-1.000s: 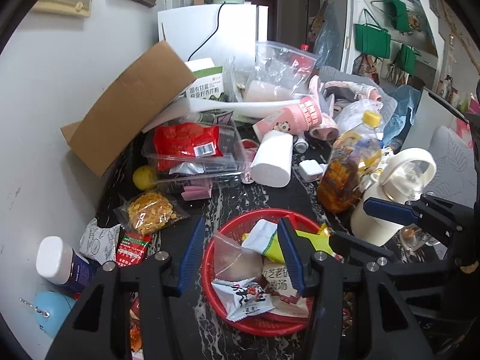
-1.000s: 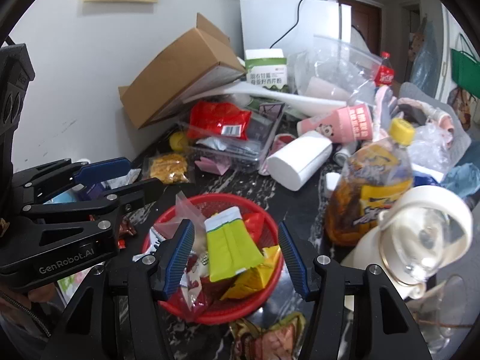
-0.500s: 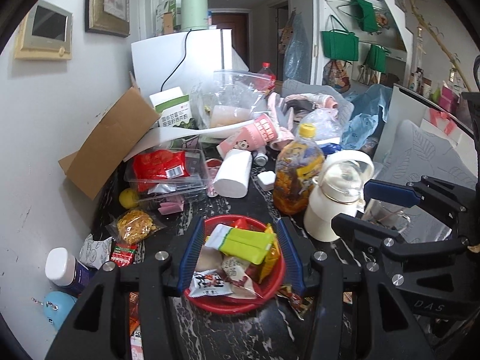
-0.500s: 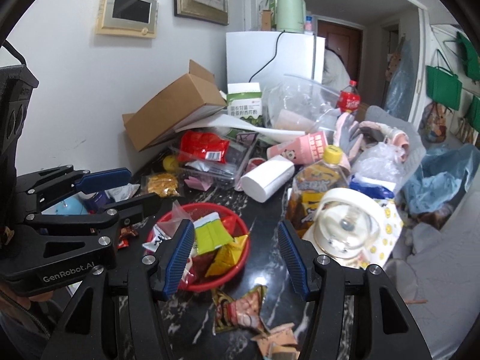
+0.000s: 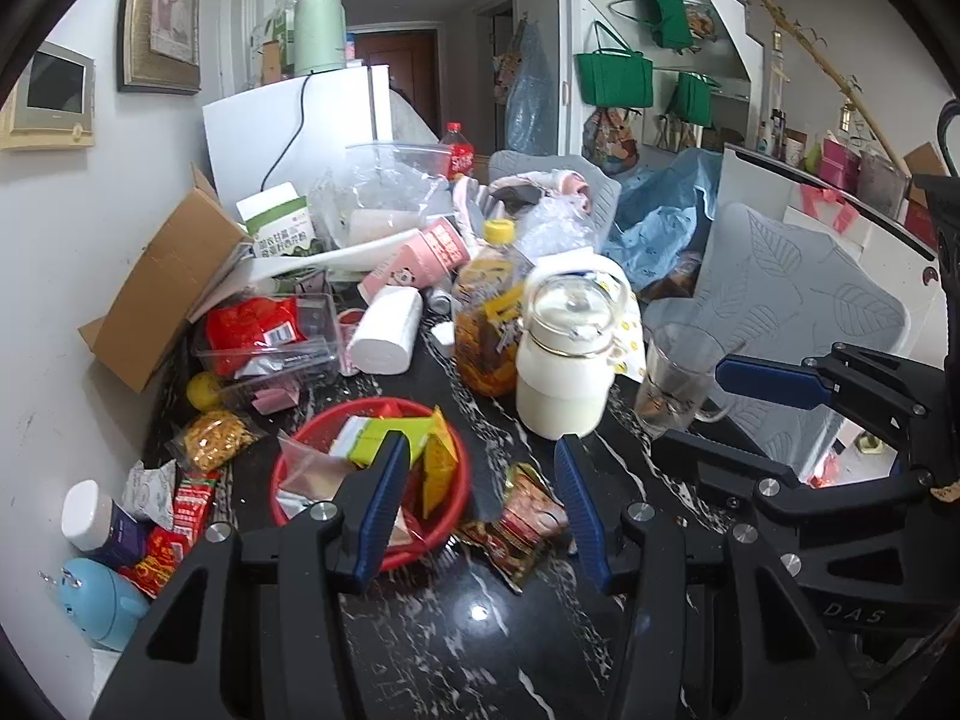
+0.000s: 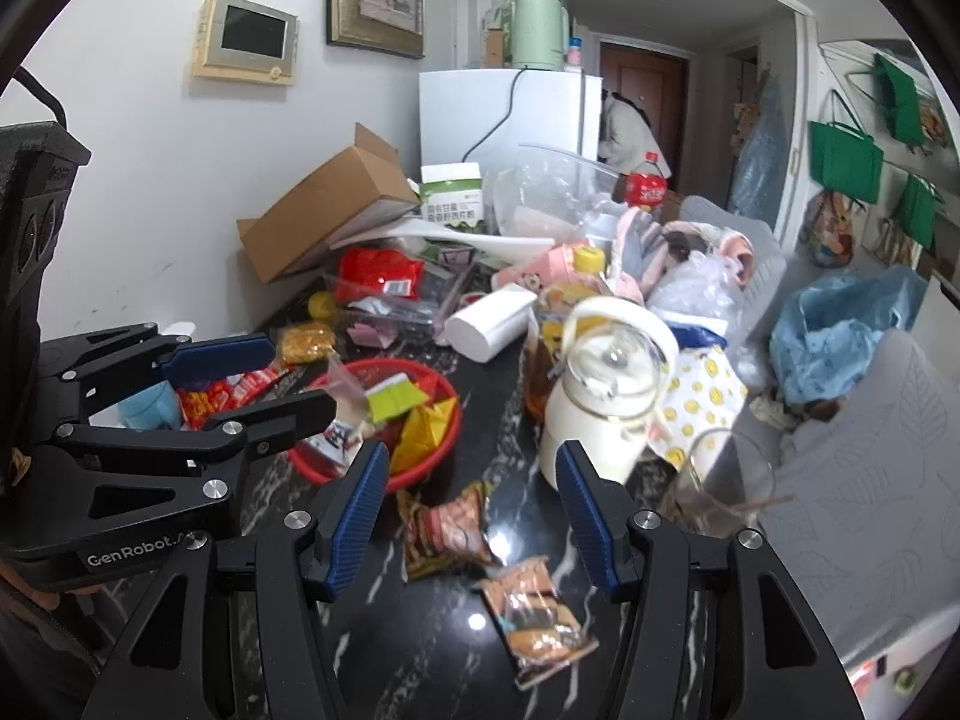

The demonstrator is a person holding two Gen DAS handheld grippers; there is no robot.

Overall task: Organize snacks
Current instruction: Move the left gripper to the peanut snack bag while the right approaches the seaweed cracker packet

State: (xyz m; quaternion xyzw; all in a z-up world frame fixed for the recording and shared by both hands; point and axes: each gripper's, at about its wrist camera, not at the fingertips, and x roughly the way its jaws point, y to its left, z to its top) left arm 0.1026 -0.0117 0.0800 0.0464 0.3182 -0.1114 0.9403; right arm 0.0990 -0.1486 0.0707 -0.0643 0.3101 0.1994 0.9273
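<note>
Blue ribbed pads line both tools, and each stands spread wide with nothing between its fingers: the left gripper [image 5: 483, 504] and the right gripper [image 6: 471, 516] hover above glossy black marble-veined tabletop [image 6: 420, 648], which lies bare at the near edge and gives room to move. Nearest the right tool lies a crinkled clear packet with an orange snack inside [image 6: 534, 618], and just beyond it a flat red-and-gold foil snack packet [image 6: 447, 531]; the two are close but apart. In the left wrist view that foil packet [image 5: 522, 525] lies just right of the red plastic basket [image 5: 459, 480], almost touching its rim. The round basket [image 6: 444, 438] is heaped with wrappers, a lime-green packet [image 6: 393, 399] on top and a yellow one [image 6: 429, 426] leaning against the right wall. Right of it stand a cream ceramic jug with a glass lid [image 6: 600, 414], a clear drinking glass [image 6: 720, 480] and, behind the jug, a yellow-capped bottle of amber drink [image 5: 489, 324]. Left of the basket, loose sachets [image 5: 192, 498] crowd the wall-side edge. Farther off sit a clear bin holding a red bag [image 5: 258, 330], a white roll [image 5: 387, 339] and a tilted cardboard box [image 5: 162, 276]. Compared with a second ago, both tools have pulled back and up: the basket looks smaller and farther, and the two loose packets now show on the tabletop.
</note>
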